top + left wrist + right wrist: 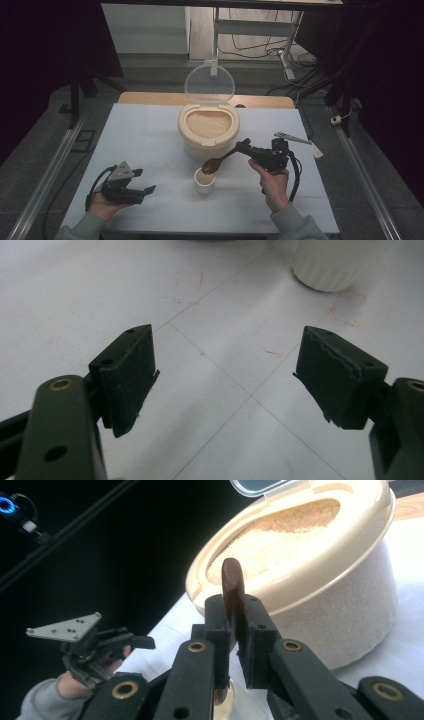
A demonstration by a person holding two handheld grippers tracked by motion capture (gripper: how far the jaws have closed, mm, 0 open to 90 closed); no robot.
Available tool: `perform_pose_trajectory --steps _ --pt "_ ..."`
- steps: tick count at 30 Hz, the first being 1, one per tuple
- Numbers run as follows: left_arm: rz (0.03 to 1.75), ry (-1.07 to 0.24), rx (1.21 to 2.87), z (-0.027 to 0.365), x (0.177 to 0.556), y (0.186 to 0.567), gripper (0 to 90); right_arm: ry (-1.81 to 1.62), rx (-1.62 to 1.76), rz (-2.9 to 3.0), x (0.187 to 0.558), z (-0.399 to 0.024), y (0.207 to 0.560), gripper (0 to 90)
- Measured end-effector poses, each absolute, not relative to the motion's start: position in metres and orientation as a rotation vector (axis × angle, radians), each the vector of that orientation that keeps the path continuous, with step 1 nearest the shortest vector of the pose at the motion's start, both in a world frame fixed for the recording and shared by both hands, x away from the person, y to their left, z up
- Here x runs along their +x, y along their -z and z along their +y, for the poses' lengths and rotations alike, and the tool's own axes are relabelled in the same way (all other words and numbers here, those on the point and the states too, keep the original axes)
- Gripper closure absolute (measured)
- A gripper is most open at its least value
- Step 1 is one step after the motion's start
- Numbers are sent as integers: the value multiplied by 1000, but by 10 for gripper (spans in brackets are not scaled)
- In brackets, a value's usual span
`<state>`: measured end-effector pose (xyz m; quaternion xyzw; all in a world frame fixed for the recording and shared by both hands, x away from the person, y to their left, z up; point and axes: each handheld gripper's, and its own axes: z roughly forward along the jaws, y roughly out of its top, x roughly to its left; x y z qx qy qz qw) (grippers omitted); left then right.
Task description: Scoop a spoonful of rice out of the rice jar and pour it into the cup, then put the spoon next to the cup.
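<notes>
Left gripper (131, 186): held low over the worktop (145, 135) near its near-left corner, a hand (102, 202) cupped under it from the near edge; grey three-cornered plate on top.
Left fingers (127, 375): spread wide apart with bare white worktop between them, nothing in the gap; in the left gripper view the ribbed base of the cup stands beyond the far right pad.
Right hand (274, 185): comes in from the near edge, right of centre, wrapped round the right gripper's handle.
Right gripper (248, 148): points toward the left edge, level, above the worktop's middle; a cable trails down from it.
Right fingers (252, 640): closed tight on the handle of the spoon, whose end sticks up between the pads in the right gripper view.
Spoon (220, 160): dark brown, slanting down from the fingers toward the left; its bowl hangs just above the rim of the cup.
Cup (204, 181): small, white, upright, near the middle of the worktop, just in front of the container; its inside looks pale tan.
Container (208, 131): round, cream, toward the far edge at centre, filled with pale grain (207, 124).
Lid (209, 83): clear, hinged at the container's far side, standing open and upright.
Far-right edge: a small flat grey piece (291, 137) lies there.
</notes>
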<state>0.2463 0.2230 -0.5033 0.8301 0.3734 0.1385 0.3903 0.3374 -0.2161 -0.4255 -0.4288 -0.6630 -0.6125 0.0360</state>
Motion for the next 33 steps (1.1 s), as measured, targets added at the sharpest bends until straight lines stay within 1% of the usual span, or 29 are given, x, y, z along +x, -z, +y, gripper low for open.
perform_pose_trajectory --steps 10,19,25,33 --pt "947 -351 2111 223 247 503 234 1916 -1309 -1974 337 -229 426 836" --pt "950 -352 2104 224 246 502 234 1937 -1261 -1994 327 -255 411 836" --pt "949 -353 2107 222 246 502 235 1812 -1217 -2120 322 -265 404 835" --pt "952 -351 2109 222 247 503 235 1641 -1134 -2247 325 -262 417 835"
